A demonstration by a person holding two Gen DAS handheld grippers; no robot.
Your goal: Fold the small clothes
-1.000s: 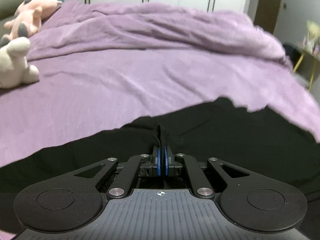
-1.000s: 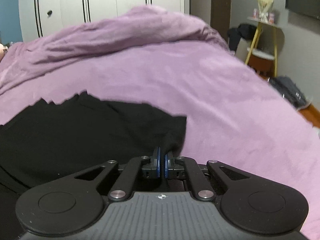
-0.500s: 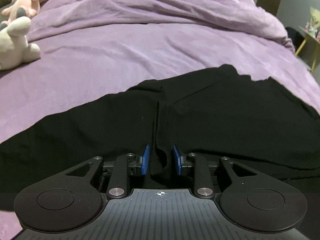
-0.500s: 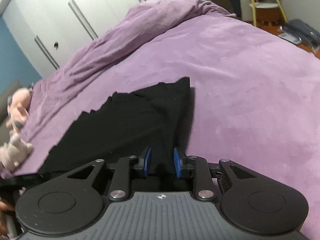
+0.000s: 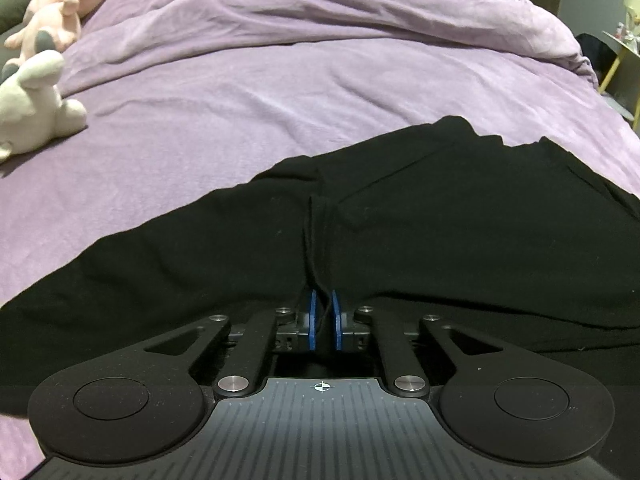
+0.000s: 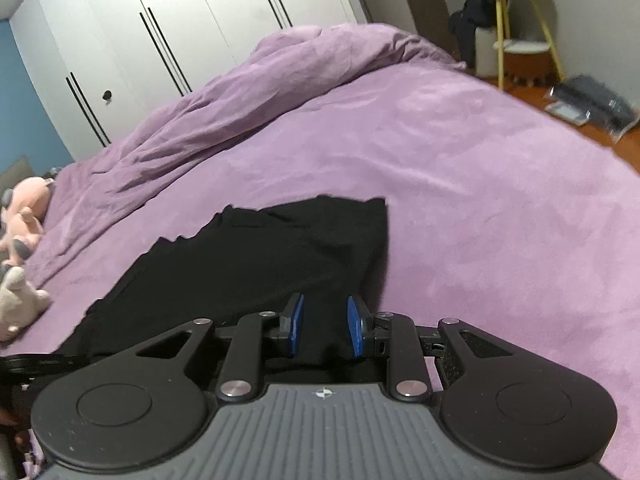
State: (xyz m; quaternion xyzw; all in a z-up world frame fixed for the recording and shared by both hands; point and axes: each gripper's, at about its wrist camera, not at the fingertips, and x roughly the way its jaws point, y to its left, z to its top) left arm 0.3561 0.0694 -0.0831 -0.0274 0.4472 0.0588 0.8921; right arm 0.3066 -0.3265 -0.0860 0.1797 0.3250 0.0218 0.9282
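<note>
A black garment (image 5: pixel 440 220) lies spread flat on the purple bed cover (image 5: pixel 280 100), its far edge jagged. My left gripper (image 5: pixel 324 320) sits low over the garment's near middle. Its jaws are closing, and the blue pads pinch a narrow raised fold of the black cloth. In the right wrist view the same garment (image 6: pixel 260 260) runs off to the left, with its square corner at the far right. My right gripper (image 6: pixel 325 326) stands open at the garment's near right edge. Black cloth lies between its blue pads, which stand apart from it.
A white plush toy (image 5: pixel 36 112) and a pink one (image 5: pixel 56 12) lie at the bed's left side. A bunched purple duvet (image 5: pixel 320 4) crosses the far end. White wardrobe doors (image 6: pixel 160 40) stand behind the bed, and a yellow-legged side table (image 6: pixel 520 32) stands on the floor at right.
The left jaws opened, then closed again on a fold of the black cloth. The right jaws let go of the garment's corner and stay apart; the right gripper rolled and drew back.
</note>
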